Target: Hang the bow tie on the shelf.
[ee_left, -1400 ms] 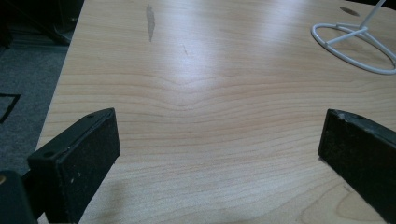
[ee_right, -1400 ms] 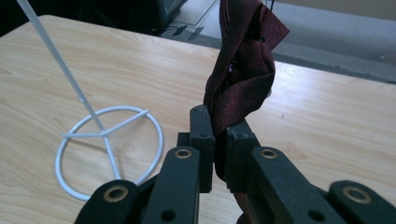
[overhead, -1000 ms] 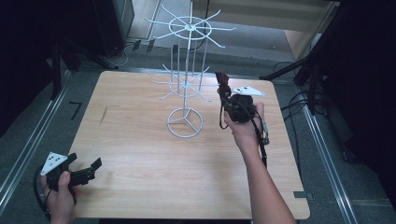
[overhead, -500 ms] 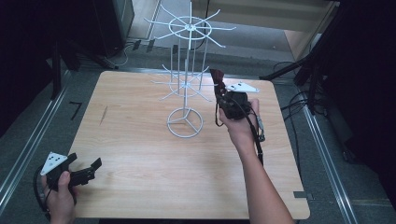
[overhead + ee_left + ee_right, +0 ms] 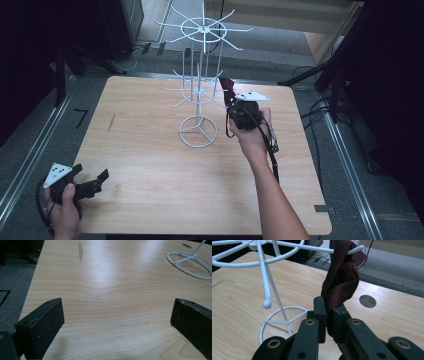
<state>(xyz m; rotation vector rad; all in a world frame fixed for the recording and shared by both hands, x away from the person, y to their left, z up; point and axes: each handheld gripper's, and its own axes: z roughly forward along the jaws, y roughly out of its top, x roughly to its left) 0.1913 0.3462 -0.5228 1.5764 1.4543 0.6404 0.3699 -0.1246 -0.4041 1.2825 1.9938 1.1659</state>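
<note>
Right gripper (image 5: 327, 315): fingers (image 5: 320, 312) clenched on a dark red cloth (image 5: 342, 280), pinching its lower part. Cloth runs up from the fingers to a white wire arm (image 5: 342, 250) of the rack (image 5: 199, 100) and hangs over it near the arm's tip, folded and twisted on itself. In the high view the right gripper (image 5: 231, 97) sits beside the rack's lower tier, on its right, w/ the cloth (image 5: 227, 86) just above the fingers. The person's right hand (image 5: 250, 127) wraps the gripper body; forearm comes in from the bottom edge, cable trailing along it.

Rack is white wire: round ring base (image 5: 198, 131) standing on the worktop (image 5: 150, 170), centre post, two tiers of spokes, lower one approx level w/ the gripper, upper one well above. Some spokes end in small ball tips, one (image 5: 267, 303) hangs close in the right gripper view.

Left gripper (image 5: 92, 185): fingers (image 5: 42, 327) released, spread wide, nothing between them but bare wood. It sits low over the near-left corner of the worktop, held by the left hand (image 5: 62, 207), well apart from rack and cloth. Left gripper view looks across the wood toward the ring base (image 5: 190, 265) at far right; a dark smudge (image 5: 80, 251) marks the wood farther off.

Round hole (image 5: 367, 301) in the worktop shows beyond the cloth. Grey floor (image 5: 350, 165) and cables around the worktop.
</note>
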